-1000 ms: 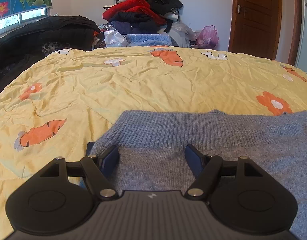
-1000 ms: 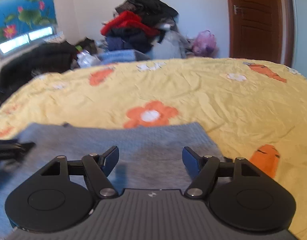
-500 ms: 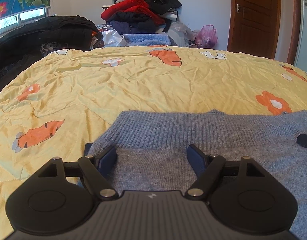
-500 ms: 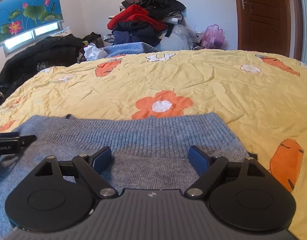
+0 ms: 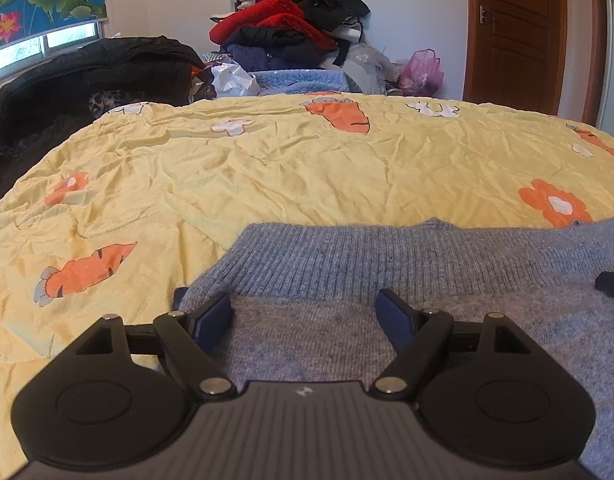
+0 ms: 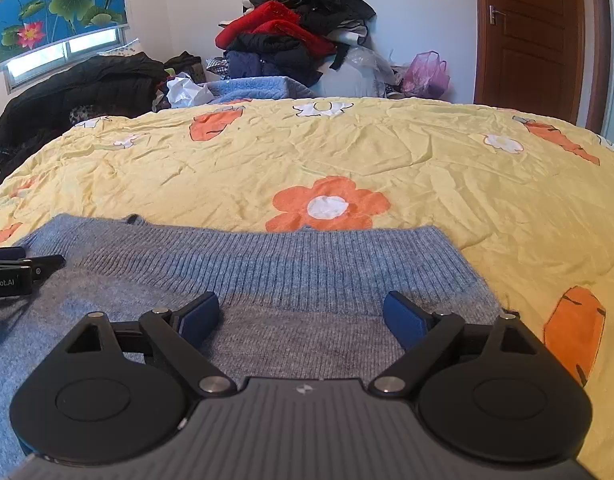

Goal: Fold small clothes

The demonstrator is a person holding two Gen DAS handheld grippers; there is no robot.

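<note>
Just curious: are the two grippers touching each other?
Apart. In the right wrist view, the left gripper sits at the far left edge, with sweater between it and the right gripper.

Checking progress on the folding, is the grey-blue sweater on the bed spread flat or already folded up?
Spread flat: the sweater lies across the yellow quilt, its ribbed hem in one straight unfolded band.

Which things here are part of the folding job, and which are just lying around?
Job:
- grey-blue knit sweater
- left tool, open over it
- right tool, open over it

Lying about:
- clothes pile
- black coats
- pink bag
- yellow bedspread, just the work surface
</note>
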